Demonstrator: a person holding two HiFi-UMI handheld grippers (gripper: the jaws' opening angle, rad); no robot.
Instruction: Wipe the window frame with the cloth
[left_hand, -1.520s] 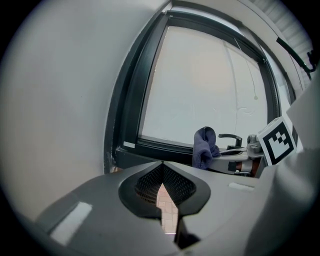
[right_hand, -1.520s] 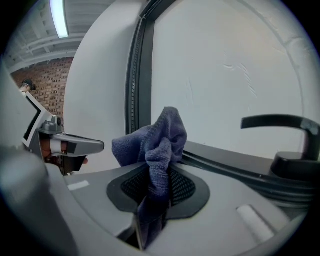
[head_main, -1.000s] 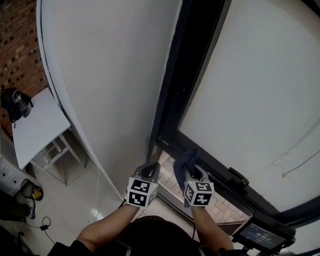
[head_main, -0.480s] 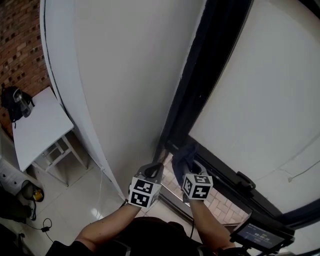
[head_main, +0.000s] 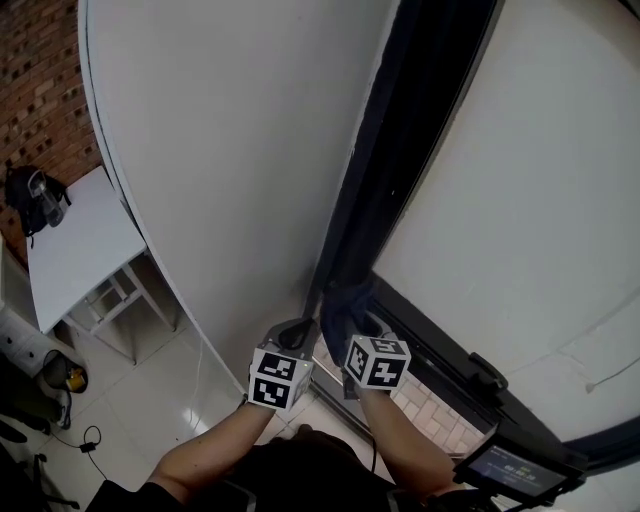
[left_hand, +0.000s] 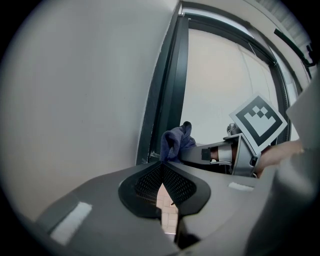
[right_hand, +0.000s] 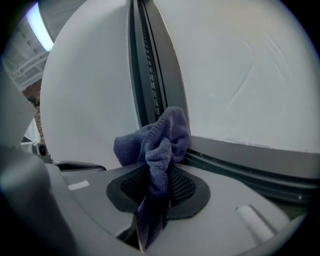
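The right gripper (right_hand: 159, 176) has its two fingers clamped on a dark blue, crumpled terry cloth (right_hand: 161, 137). A thick bunch stands out ahead of the fingertips, and a tail hangs down behind them. I think so much fabric is left in front so that soft cloth, not hard plastic, meets the dark metal window frame (right_hand: 150, 85). The bunch sits at the frame's lower corner, where the upright and the bottom rail join, and it seems to touch there. The left gripper (left_hand: 161, 169) has its fingers together with nothing between them. It is just beside the right one and is probably idle. The right gripper view shows the grip itself. Only the head view shows how far the frame rises beyond the fingertips.
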